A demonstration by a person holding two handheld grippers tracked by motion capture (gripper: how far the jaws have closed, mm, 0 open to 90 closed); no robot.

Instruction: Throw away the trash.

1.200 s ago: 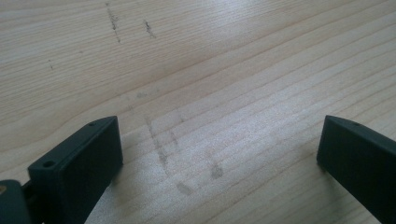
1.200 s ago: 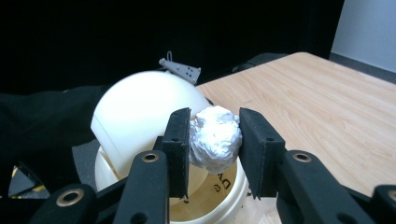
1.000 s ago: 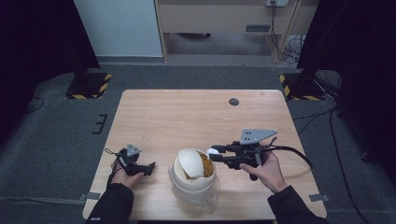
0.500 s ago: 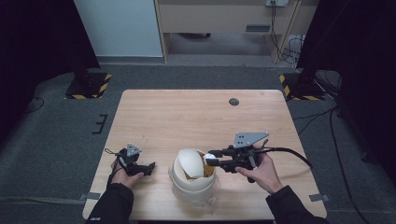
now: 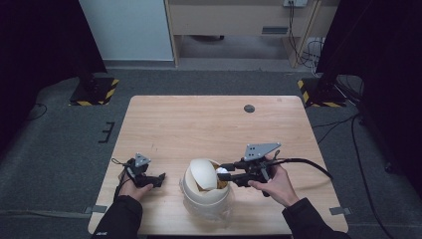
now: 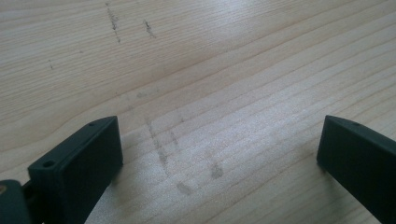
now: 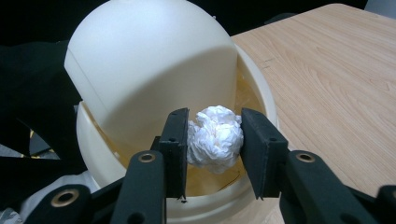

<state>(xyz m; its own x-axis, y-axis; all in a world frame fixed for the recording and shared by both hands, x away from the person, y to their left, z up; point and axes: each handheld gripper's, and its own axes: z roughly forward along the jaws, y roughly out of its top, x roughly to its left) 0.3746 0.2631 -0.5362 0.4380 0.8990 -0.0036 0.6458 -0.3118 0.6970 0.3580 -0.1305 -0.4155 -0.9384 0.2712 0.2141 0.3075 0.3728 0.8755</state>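
Right tool (image 7: 215,140) reached bin (image 5: 206,196); close view: paper ball (image 7: 215,137) between jaws.

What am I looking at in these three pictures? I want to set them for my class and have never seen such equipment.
A person sits at a wooden table and holds a hand tool with two black jaws in each hand. One picture looks down from above; the other two come from small cameras riding on the tools. The left gripper rests on bare wood, its jaws wide apart. The right gripper holds a crumpled white paper ball over the opening of a cream bin with a domed swing lid; its jaws have just been easing open.
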